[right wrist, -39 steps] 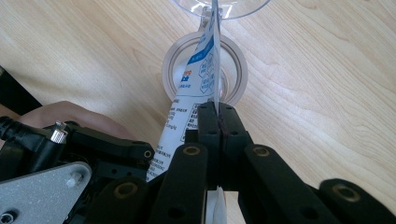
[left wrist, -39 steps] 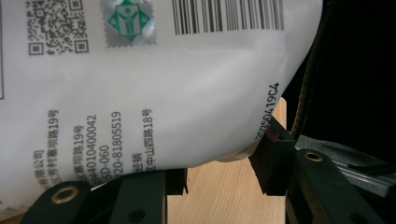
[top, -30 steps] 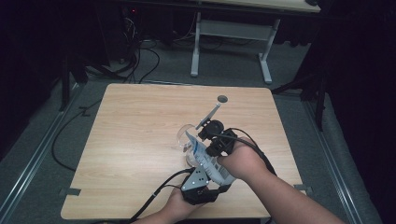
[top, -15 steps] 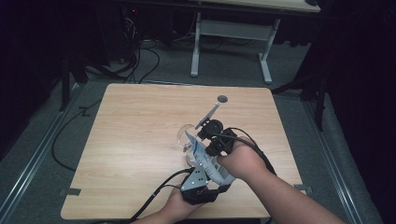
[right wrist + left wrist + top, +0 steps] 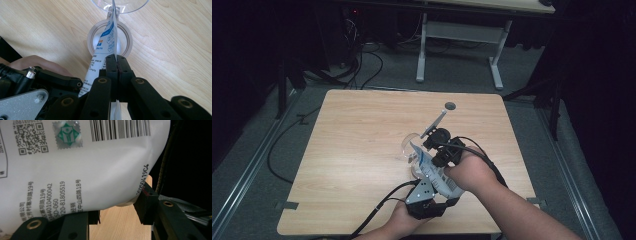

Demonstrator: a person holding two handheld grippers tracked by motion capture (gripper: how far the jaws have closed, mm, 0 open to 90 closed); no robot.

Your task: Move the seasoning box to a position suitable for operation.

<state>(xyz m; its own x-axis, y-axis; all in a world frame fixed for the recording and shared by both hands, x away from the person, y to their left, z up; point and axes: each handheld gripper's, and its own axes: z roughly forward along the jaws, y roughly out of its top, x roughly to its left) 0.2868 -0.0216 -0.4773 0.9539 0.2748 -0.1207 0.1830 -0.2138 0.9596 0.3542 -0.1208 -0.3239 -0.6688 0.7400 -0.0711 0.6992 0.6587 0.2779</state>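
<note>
a soft, light, slippery pouch (image 5: 428,167) is held tilted at 6 o'clock on the table (image 5: 352,150): body clasped by the left gripper (image 5: 117,212), flat edge seam pinched shut by the right gripper (image 5: 117,61).

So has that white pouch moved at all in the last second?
No. The pouch sits at the same spot on the table, its tip as near the dark disc as before.

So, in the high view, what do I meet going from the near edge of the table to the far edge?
Left gripper → white pouch → clear glass bowl → grey rod → small dark disc.
</note>
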